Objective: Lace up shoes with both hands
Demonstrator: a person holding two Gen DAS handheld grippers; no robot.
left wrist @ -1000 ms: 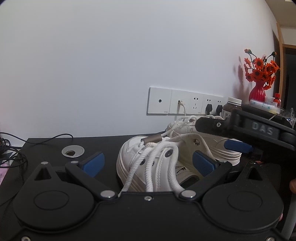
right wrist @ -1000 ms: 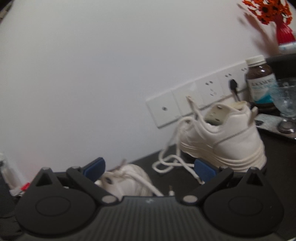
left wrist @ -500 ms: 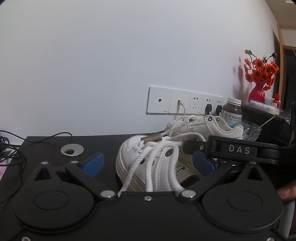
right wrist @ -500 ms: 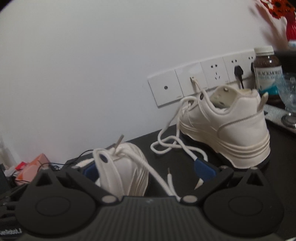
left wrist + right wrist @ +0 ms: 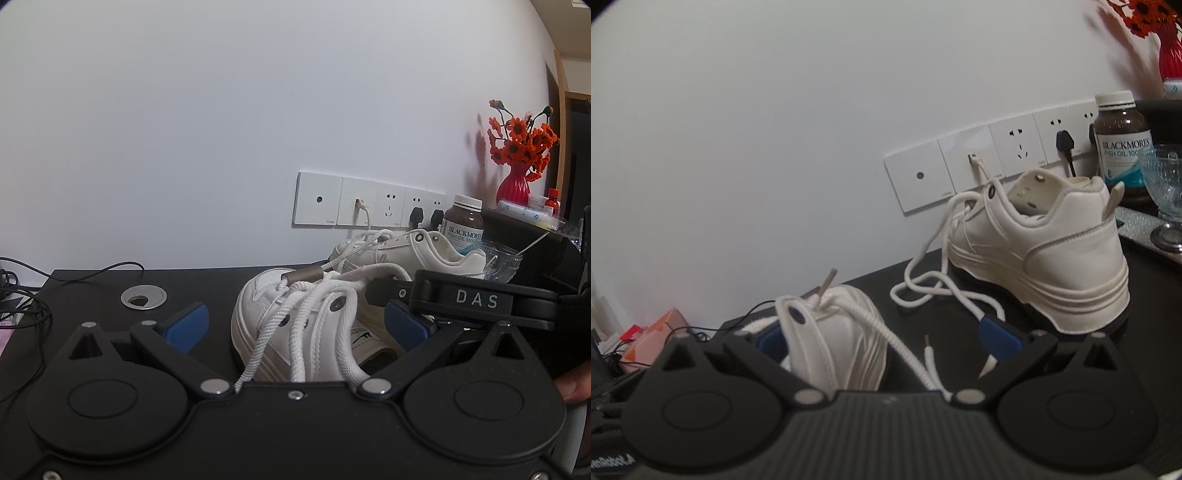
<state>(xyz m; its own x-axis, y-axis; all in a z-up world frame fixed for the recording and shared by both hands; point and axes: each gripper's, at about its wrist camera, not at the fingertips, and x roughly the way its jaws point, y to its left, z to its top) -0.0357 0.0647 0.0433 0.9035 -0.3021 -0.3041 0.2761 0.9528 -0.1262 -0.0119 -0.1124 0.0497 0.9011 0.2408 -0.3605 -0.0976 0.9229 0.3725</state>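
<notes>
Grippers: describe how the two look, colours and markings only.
Both are matte black, each with two round discs, silver screws and blue pads on the fingers. The right gripper carries white "DAS" lettering on its side; its base is ribbed in its own view. The left gripper has a smooth base.

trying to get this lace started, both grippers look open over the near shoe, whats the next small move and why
Probably close the right gripper on the lace end lying loose between its fingers: both grippers are open, nothing is held, and the near shoe has slack laces.
</notes>
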